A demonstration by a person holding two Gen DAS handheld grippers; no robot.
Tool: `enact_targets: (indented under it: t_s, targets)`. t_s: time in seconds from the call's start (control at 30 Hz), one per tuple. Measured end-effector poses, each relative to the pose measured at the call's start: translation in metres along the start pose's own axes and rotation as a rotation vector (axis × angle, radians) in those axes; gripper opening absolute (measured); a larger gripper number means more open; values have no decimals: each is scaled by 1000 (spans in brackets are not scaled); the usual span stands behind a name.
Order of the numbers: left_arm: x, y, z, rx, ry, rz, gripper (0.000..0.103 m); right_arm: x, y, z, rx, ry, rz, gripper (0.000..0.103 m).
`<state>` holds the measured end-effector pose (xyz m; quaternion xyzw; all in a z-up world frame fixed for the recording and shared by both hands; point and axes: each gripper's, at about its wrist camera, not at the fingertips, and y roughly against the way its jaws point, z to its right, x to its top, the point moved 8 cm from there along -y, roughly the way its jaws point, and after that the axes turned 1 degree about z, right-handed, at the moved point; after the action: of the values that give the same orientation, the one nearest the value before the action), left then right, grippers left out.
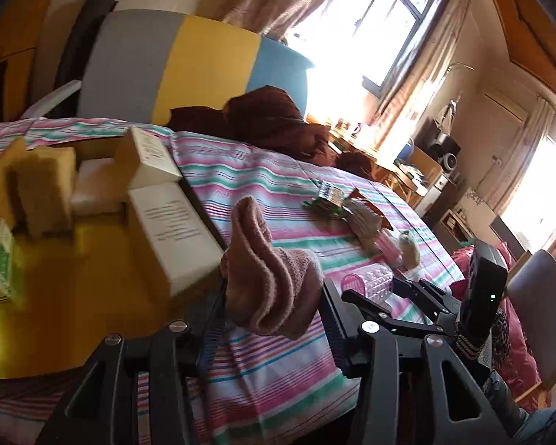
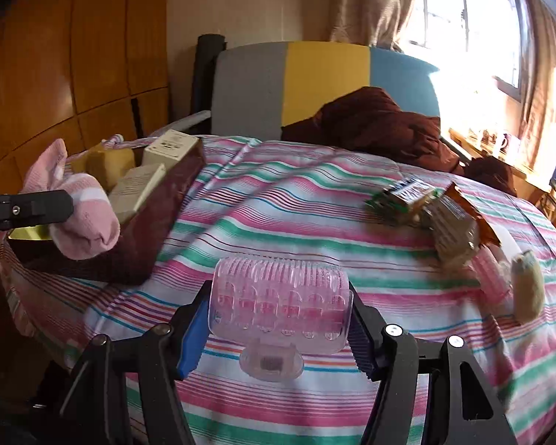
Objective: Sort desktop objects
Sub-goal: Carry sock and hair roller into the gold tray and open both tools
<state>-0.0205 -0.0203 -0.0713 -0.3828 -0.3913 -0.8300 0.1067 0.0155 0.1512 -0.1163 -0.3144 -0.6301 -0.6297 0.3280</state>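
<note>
Across the whole near and middle ground lies the striped cloth (image 2: 278, 200), a soft cotton cover in pink, green and white bands that drapes over the rounded work surface and serves as the sorting field. At far left sits the collecting box (image 2: 155, 230), dark maroon outside and gold within, rigid and straight-walled; I judge it to be the destination, since it already holds stiff white cartons (image 2: 170, 146) and porous yellow sponges (image 2: 109, 165) stood on edge. My left gripper (image 1: 272, 296) pinches a pink sock (image 1: 267, 270), a limp, fuzzy knit folded over itself, and carries it just at the near right corner of the box, apparently so that it can be lowered inside; the right wrist view shows the same sock (image 2: 81, 207) hanging from that claw over the box rim. My right gripper (image 2: 278, 319) is pressed onto a clear pink hair roller (image 2: 278, 296), a hard ribbed plastic cylinder held crosswise by its two ends and above the cloth, near centre. Unsorted items remain at far right: crinkled foil snack packets (image 2: 426, 204), lying together, and a small pale fibrous bottle-shaped item (image 2: 526, 285), whose material I cannot identify.
</note>
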Motion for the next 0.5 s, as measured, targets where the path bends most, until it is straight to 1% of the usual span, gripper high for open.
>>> enact_targets:
  t_s: [0.13,0.3,0.4,0.5]
  targets:
    - [2,34,-52,114,53,47,49,23,-2,-49,115,54,26,65]
    - [-1,65,-110,247,98,77,49,51,-3,-118,250,141,59,65]
    - [-7,74,-133,286,123,79,49,62,-9,-159,329,188,61,65]
    - [-13,79,-149,313,139,77,49,67,-20,-193,367,237,48,65]
